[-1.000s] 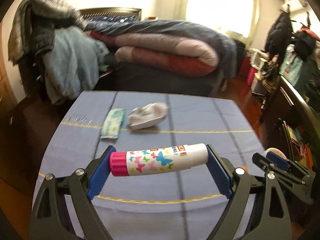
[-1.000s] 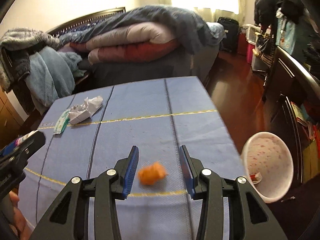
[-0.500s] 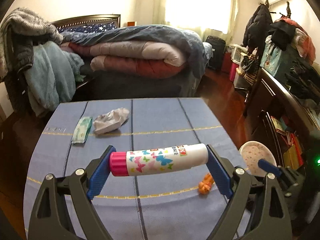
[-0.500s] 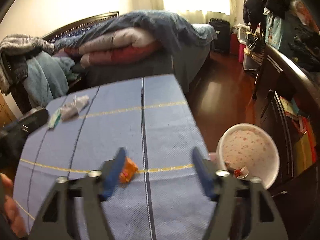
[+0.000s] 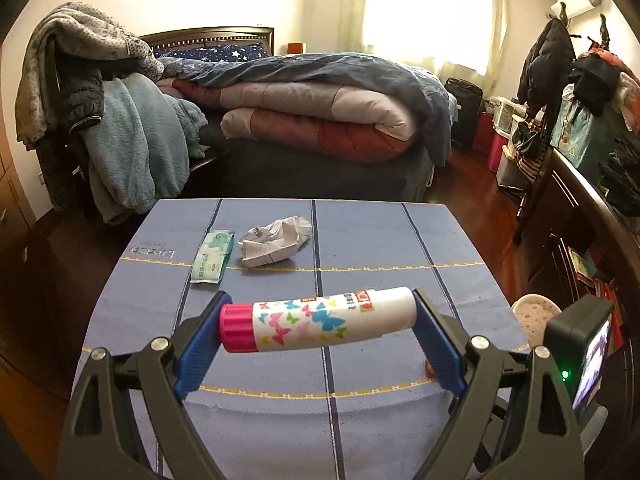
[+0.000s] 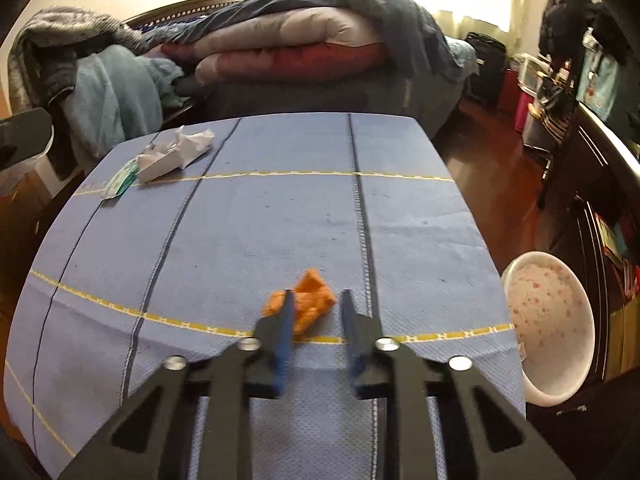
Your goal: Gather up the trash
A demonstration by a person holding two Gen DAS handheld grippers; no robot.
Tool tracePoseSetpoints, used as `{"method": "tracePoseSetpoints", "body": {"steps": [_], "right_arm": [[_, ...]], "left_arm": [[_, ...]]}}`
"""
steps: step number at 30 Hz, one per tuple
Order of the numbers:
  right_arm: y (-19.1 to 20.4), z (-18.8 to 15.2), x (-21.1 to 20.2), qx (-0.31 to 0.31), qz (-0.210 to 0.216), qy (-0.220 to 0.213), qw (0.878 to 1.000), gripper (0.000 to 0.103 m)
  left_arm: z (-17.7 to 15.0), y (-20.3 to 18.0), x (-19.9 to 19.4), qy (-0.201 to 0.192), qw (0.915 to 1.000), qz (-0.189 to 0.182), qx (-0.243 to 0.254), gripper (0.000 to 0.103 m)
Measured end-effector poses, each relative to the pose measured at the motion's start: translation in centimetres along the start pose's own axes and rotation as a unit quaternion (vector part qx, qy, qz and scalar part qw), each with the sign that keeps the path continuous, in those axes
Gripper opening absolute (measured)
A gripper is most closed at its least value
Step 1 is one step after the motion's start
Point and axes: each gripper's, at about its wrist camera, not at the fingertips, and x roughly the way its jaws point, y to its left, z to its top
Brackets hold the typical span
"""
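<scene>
My left gripper [image 5: 318, 322] is shut on a white glue stick with butterflies and a pink cap [image 5: 316, 318], held crosswise above the blue cloth table [image 5: 380, 240]. Crumpled white paper [image 5: 276, 240] and a green wipes packet [image 5: 212, 254] lie at the far left of the table; both also show in the right wrist view, paper [image 6: 176, 154] and packet [image 6: 120, 180]. My right gripper [image 6: 316, 304] is open with a narrow gap, just behind an orange crumpled scrap [image 6: 310, 304] at the near table edge.
A white speckled bin [image 6: 548, 328] stands on the floor right of the table; it also shows in the left wrist view [image 5: 534, 314]. A bed with piled quilts [image 5: 320, 120] lies behind. A dark dresser [image 5: 588, 208] lines the right side.
My right gripper has come back to the orange scrap and its jaws have narrowed from wide open. My left gripper has pulled back a little with the glue stick still held.
</scene>
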Motion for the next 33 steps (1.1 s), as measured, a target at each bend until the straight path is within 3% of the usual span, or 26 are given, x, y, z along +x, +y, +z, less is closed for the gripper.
{"method": "tracePoseSetpoints", "body": {"steps": [4,18,20,22,24,27,29,31,33], "right_arm": [[0.6,0.5,0.4,0.001,0.024,0.001,1.0,0.001],[-3.6,-0.8,-4.1,0.043,0.06,-0.028,0.997,0.002],[-3.7,-0.6,-3.1,0.046,0.062,-0.012,0.997,0.011],[-3.3,-0.3,-1.6,0.051,0.062,-0.003,0.997,0.05],[-2.8,-0.3,-0.5,0.056,0.069,0.004,0.996,0.065],[-1.5,0.0,0.7,0.049,0.091,0.008,0.995,0.066],[-0.7,0.2,1.4,0.04,0.081,0.006,0.996,0.066],[0.1,0.4,2.2,0.022,0.053,0.014,0.998,0.04],[0.3,0.5,2.3,0.017,0.05,0.017,0.998,0.04]], "left_arm": [[-0.2,-0.1,-0.1,0.002,1.0,-0.003,0.0,0.089],[-0.2,-1.0,-0.2,0.0,0.9999,-0.008,0.006,0.089],[-0.4,-1.4,0.1,0.004,0.9999,-0.012,0.008,0.089],[-0.5,-1.6,0.2,0.007,0.9998,-0.016,0.008,0.089],[-0.7,-1.7,0.3,0.007,0.9998,-0.014,0.012,0.089],[-0.6,-1.3,0.3,0.005,0.9999,-0.005,0.014,0.089],[-0.4,-0.7,0.6,0.007,0.9999,0.0,0.007,0.089],[-0.3,-0.2,0.8,0.008,1.0,0.002,0.001,0.089],[-0.2,0.2,0.9,0.009,0.9999,0.006,-0.001,0.089]]}}
